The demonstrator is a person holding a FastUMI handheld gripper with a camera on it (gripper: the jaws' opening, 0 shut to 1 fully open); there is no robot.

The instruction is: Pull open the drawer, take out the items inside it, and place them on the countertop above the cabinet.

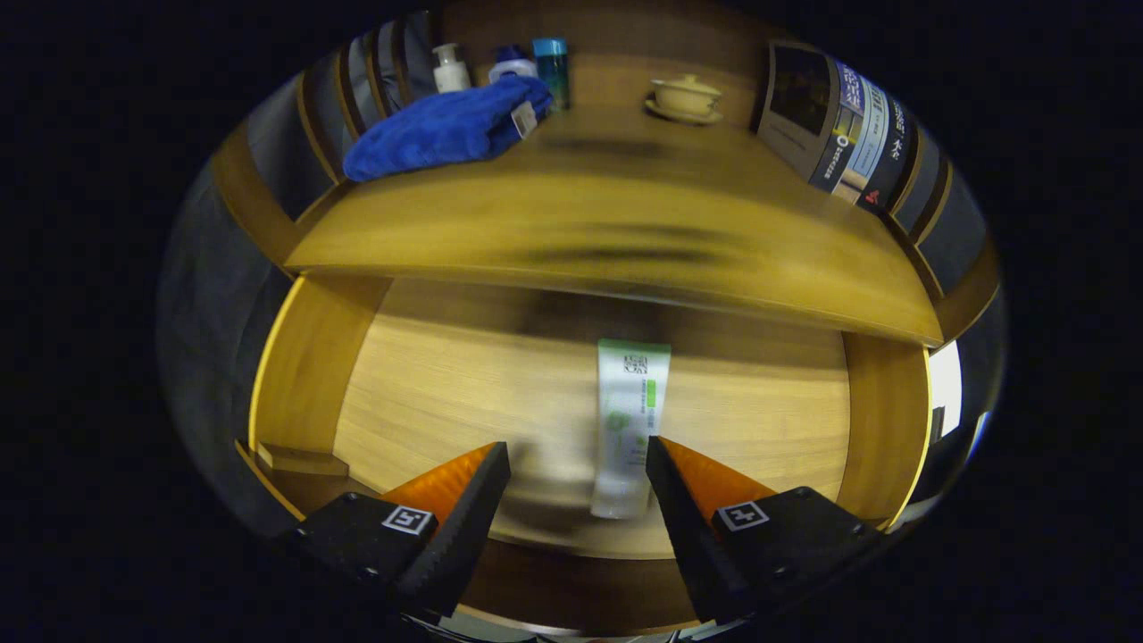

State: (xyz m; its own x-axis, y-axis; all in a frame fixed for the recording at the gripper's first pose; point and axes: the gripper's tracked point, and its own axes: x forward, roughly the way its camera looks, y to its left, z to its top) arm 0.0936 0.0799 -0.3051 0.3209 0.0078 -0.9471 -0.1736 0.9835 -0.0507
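- White plastic tube (631, 420), with green print, lies flat on the wooden floor of the open drawer (446, 393), below the front edge of the tabletop (607, 223).
- Tube position: its lower end sits between the fingers, closer to the finger on the right; the rest extends beyond them toward 12 o'clock.
- Long axis: runs 12 to 6 o'clock, nearly in line with the fingers. The flat crimped end points to 12 o'clock; the rounded cap end points to 6 o'clock.
- Gripper (578, 473) state: fingers spread wide apart, grasping nothing. Contact between the right finger and the tube cannot be confirmed.
- Handling estimate: light, soft-walled and squeezable, with a smooth, probably slippery skin. Not fragile, but hard pressure could deform it.
- Recommended hold: across the narrow width, at mid-body or just above the stiffer cap end. Close across the long axis.
- Already on the tabletop: a blue towel (442, 129) at 11 o'clock, with bottles (451, 70) behind it, and a lidded cup (685, 96) on a saucer at 1 o'clock.
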